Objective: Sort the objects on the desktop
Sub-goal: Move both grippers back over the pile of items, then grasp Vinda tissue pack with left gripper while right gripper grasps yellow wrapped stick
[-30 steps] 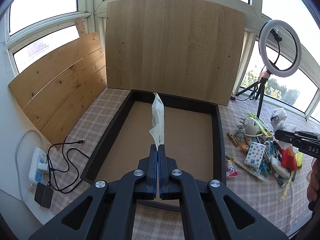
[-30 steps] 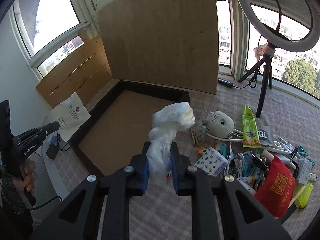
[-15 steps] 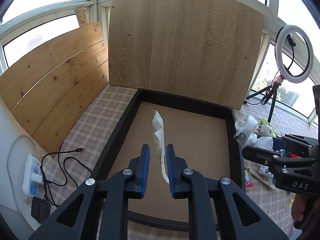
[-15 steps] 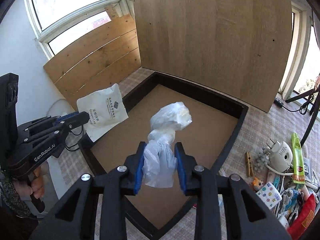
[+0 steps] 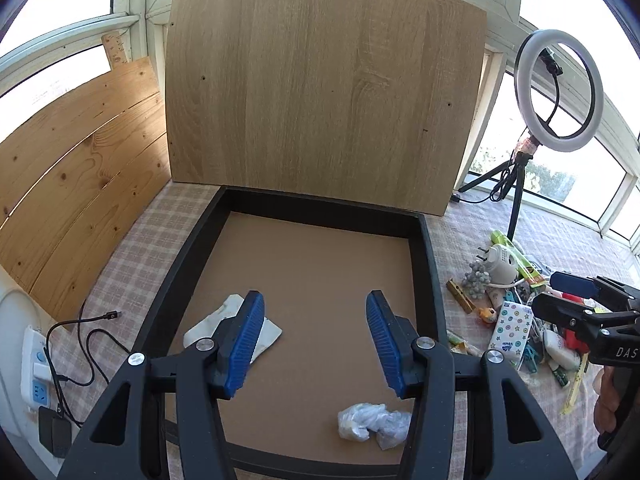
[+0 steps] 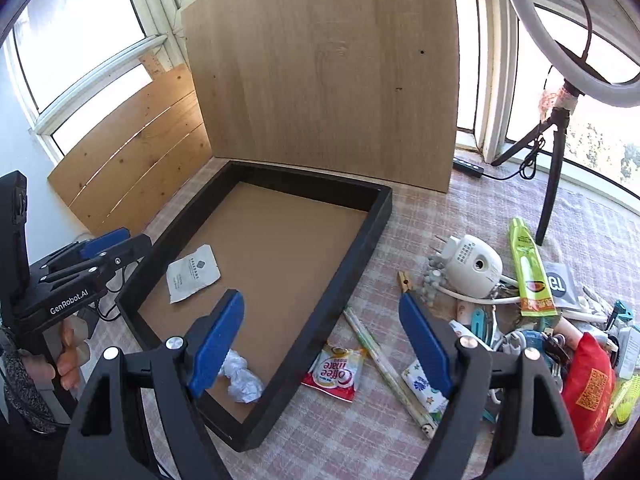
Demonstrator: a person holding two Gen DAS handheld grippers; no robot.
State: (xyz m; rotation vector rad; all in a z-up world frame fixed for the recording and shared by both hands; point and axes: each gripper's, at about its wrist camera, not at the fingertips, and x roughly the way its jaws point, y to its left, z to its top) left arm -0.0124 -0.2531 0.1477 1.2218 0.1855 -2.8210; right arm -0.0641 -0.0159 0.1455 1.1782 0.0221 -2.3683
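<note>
Down in the black tray (image 5: pixel 430 264) both of my loads now lie loose: the white sachet (image 6: pixel 193 273), pinched in my left gripper (image 5: pixel 316 344) a second ago, rests flat by the left wall, and the crumpled plastic bag (image 5: pixel 372 426) has dropped from my right gripper (image 6: pixel 322 344) into the near corner. Both tools stand wide apart, holding nothing. Two items sorted, I judge; the clutter pile (image 6: pixel 536 320) still sits on the checked cloth (image 6: pixel 420 208) to the right of the tray.
</note>
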